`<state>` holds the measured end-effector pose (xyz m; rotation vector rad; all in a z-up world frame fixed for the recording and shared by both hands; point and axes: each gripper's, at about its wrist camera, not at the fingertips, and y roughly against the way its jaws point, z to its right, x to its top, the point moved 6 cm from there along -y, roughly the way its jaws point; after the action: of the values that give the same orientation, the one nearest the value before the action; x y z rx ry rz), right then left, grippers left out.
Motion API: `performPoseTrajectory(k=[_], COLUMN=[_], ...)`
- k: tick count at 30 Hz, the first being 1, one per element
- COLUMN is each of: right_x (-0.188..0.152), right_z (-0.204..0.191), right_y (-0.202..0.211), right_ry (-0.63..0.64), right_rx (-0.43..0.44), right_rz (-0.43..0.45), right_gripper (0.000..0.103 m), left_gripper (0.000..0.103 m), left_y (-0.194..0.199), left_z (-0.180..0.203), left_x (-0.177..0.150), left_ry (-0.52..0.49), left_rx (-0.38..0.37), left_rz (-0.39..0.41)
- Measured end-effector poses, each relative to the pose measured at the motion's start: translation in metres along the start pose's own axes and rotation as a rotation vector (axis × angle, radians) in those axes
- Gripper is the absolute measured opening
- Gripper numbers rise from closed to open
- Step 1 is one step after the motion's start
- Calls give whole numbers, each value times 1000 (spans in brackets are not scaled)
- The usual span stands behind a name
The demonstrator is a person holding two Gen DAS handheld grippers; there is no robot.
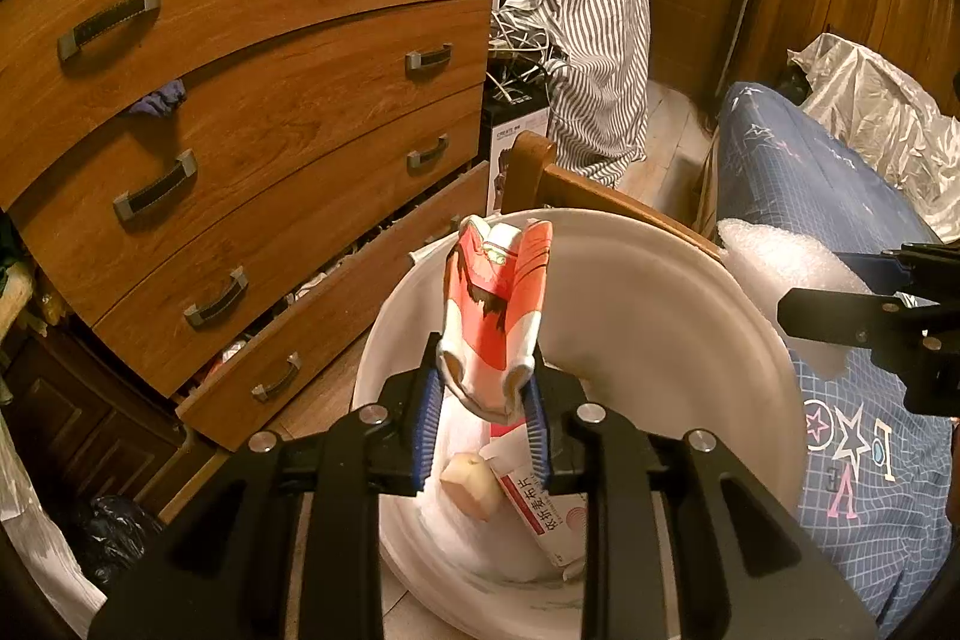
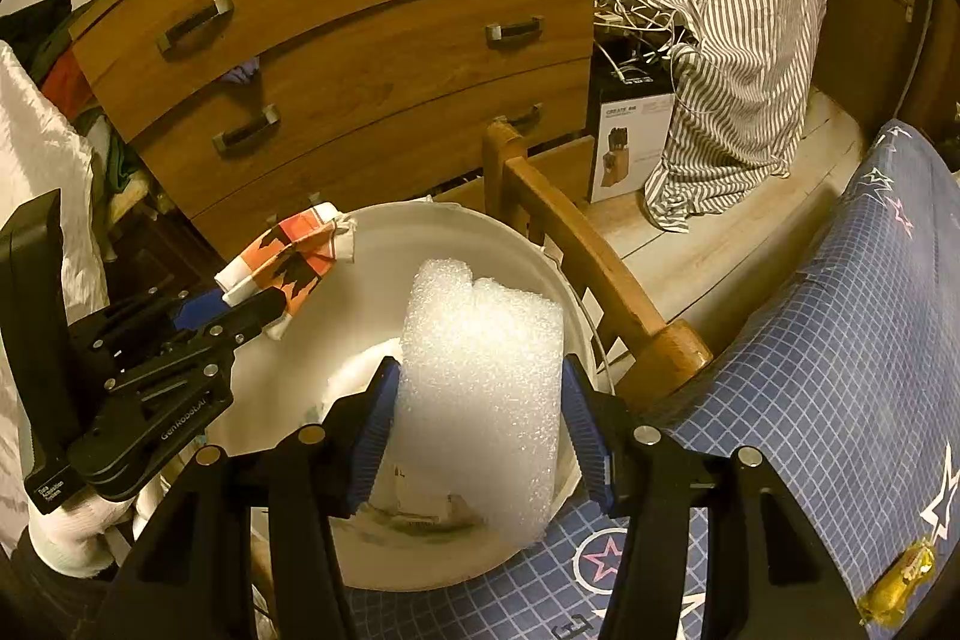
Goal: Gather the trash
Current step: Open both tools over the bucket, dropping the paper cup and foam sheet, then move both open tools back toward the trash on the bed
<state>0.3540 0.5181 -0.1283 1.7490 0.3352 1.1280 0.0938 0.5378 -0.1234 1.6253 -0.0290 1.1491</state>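
A white bucket (image 1: pixel 690 256) stands between a dresser and a bed. My left gripper (image 1: pixel 483 382) is shut on a crushed orange-and-white paper carton (image 1: pixel 495 304), which it holds upright over the bucket's mouth. Under it in the bucket lie a white box with red print (image 1: pixel 543 514) and a pale lump (image 1: pixel 471 484). My right gripper (image 2: pixel 480 400) is shut on a folded white foam sheet (image 2: pixel 480 340) over the bucket's (image 2: pixel 384 268) near side. In the right wrist view the left gripper (image 2: pixel 258 307) comes in from the left with the carton (image 2: pixel 294 250).
A wooden dresser (image 2: pixel 360 10) stands behind the bucket, its bottom drawer (image 1: pixel 336 304) pulled out. A wooden rail (image 2: pixel 576 244) runs along the blue grid bedcover (image 2: pixel 810 370), where a yellow wrapper (image 2: pixel 897 580) lies. A striped shirt (image 2: pixel 738 40) hangs over a printed box (image 2: pixel 630 136).
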Motion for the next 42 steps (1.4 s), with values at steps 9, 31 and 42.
performPoseTrajectory(k=[9, 31, 42], right_x=[2, -3, -33], right_z=[-2, 17, 34], right_y=[-1, 6, 61], right_ry=[0, -52, -108], right_rx=[7, 13, 37], right_rz=[12, 41, 155], right_gripper=[69, 72, 73], left_gripper=[49, 97, 97], left_y=[-2, 4, 17], left_z=[-3, -3, 4], left_x=[1, 8, 0], left_ry=[-4, -20, -6], left_rx=[12, 31, -9], left_rz=[-2, 32, 43])
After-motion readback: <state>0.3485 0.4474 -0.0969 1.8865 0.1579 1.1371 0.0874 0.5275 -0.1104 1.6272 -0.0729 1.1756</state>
